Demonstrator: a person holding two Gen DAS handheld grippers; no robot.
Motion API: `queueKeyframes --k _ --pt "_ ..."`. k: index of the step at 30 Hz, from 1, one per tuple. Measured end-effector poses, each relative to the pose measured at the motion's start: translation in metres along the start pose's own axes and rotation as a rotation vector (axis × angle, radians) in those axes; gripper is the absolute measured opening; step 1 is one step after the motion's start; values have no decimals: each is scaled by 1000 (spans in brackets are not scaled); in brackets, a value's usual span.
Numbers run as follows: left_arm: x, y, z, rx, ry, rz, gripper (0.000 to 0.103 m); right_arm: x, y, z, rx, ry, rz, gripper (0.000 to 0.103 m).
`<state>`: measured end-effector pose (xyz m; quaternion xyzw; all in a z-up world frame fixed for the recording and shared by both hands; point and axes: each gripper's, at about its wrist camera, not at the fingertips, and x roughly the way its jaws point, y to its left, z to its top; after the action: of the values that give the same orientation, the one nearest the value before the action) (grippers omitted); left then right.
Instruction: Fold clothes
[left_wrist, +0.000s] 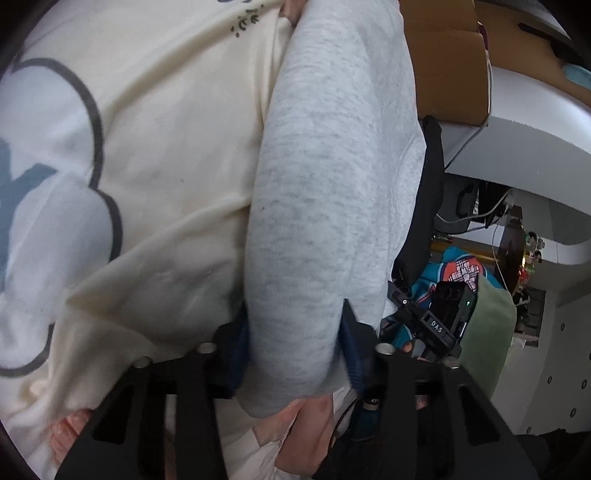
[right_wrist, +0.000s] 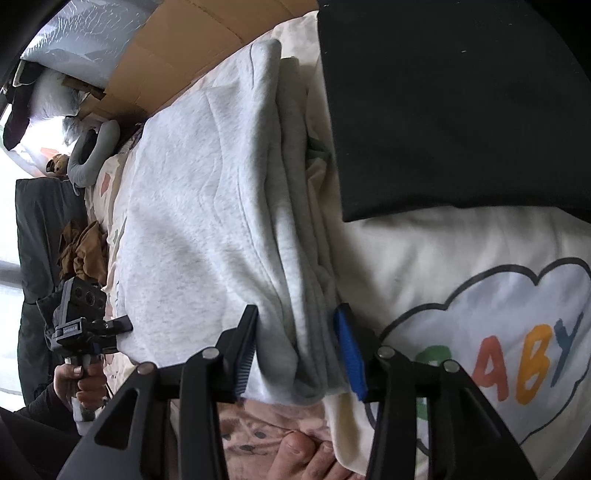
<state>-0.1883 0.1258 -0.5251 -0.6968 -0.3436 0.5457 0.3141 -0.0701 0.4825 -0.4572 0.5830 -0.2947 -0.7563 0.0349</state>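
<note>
A light grey garment (left_wrist: 314, 184) lies folded into a thick roll on a cream shirt (left_wrist: 177, 140) with a cloud print. My left gripper (left_wrist: 295, 312) is shut on the near end of that roll, and the cloth bulges above its pads. In the right wrist view the same grey garment (right_wrist: 192, 206) shows several stacked layers. Its folded edge sits between the fingers of my right gripper (right_wrist: 298, 310), which stands open around it. The cream shirt (right_wrist: 443, 251) with coloured letters lies to the right. Each gripper shows in the other's view: right (left_wrist: 400, 297), left (right_wrist: 122, 326).
A black garment (right_wrist: 443, 110) lies over the cream shirt's far part. A cardboard box (left_wrist: 447, 66) stands behind the clothes. A hand (right_wrist: 79, 384) holds the left gripper's handle. Bare toes (right_wrist: 295, 450) rest on a pink patterned sheet (right_wrist: 258, 417) below the right gripper. Teal and green clothes (left_wrist: 491, 317) are piled at the right.
</note>
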Motion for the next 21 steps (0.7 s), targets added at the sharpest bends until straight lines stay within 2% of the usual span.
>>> queueKeyframes --k 5,9,17,21 --pt "-5 -16 1 8 28 21 30 16 -7 1 38 32 27 40" --pt "-12 -27 2 33 43 54 28 16 3 2 8 44 18 26" --pt "-29 -52 6 83 57 90 27 0 13 -8 30 54 81 22" --pt "-43 -50 6 88 63 94 27 -7 15 -16 9 76 107 21"
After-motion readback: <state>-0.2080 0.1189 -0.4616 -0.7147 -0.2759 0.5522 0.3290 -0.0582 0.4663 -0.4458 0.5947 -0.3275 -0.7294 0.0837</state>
